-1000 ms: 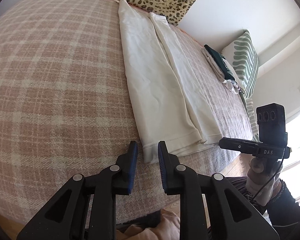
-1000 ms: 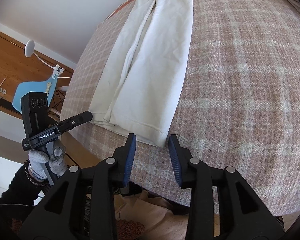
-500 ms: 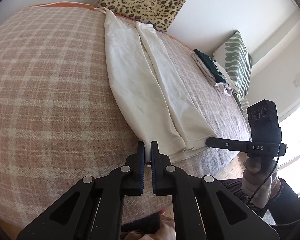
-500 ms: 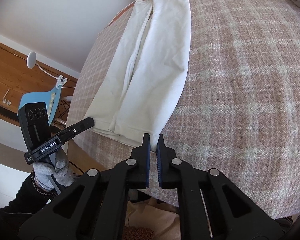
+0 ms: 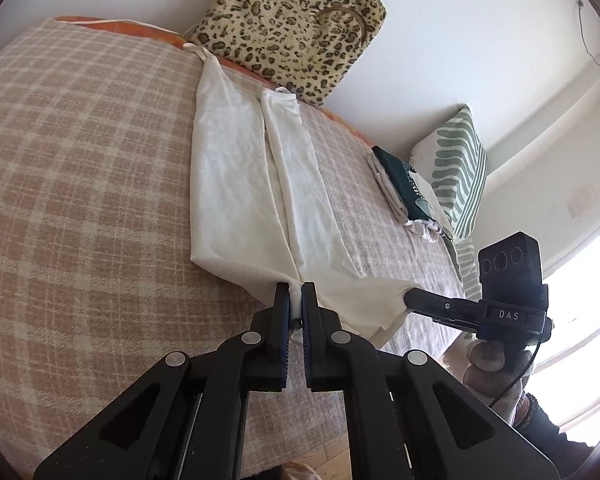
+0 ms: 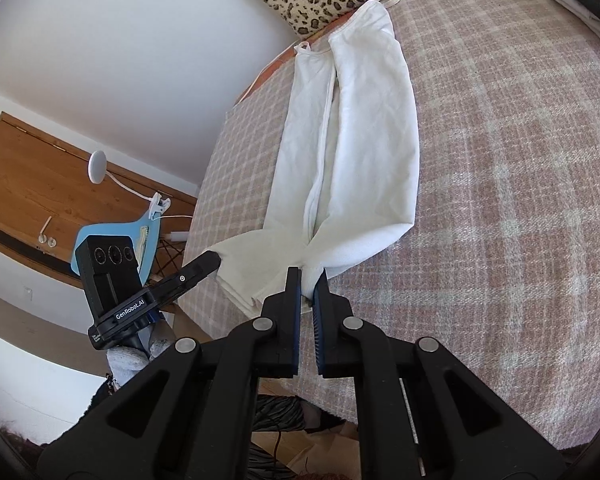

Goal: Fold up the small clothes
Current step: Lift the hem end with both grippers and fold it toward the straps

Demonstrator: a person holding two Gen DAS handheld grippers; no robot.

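The white camisole [image 5: 236, 184] lies lengthwise on the bed's plaid blanket [image 5: 80, 200], folded in along its long sides so that two flaps meet in a seam down the middle, with its thin straps at the far end by the leopard-print bag [image 5: 296, 24]. My left tongs [image 5: 295, 294] are clamped on one near corner of the hem, a pinch of white cloth showing between the blue pads, and that corner is raised off the blanket. My right tongs [image 6: 307, 280] are clamped on the other near corner in the same way, the fabric drawn up into a peak at the pads. Between the two grips the hem hangs in a slack curve, and the far part of the camisole rests flat on the bed. Each camera sees the other tongs off to the side, gripping its own corner. In the left view a stack of folded clothes [image 5: 404, 192] sits farther along the bed, just beside a green-and-white patterned pillow [image 5: 456, 168]. In the right view a blue chair [image 6: 140, 236] stands beyond the bed's edge, with a white clip-on lamp [image 6: 100, 168] fastened to it.
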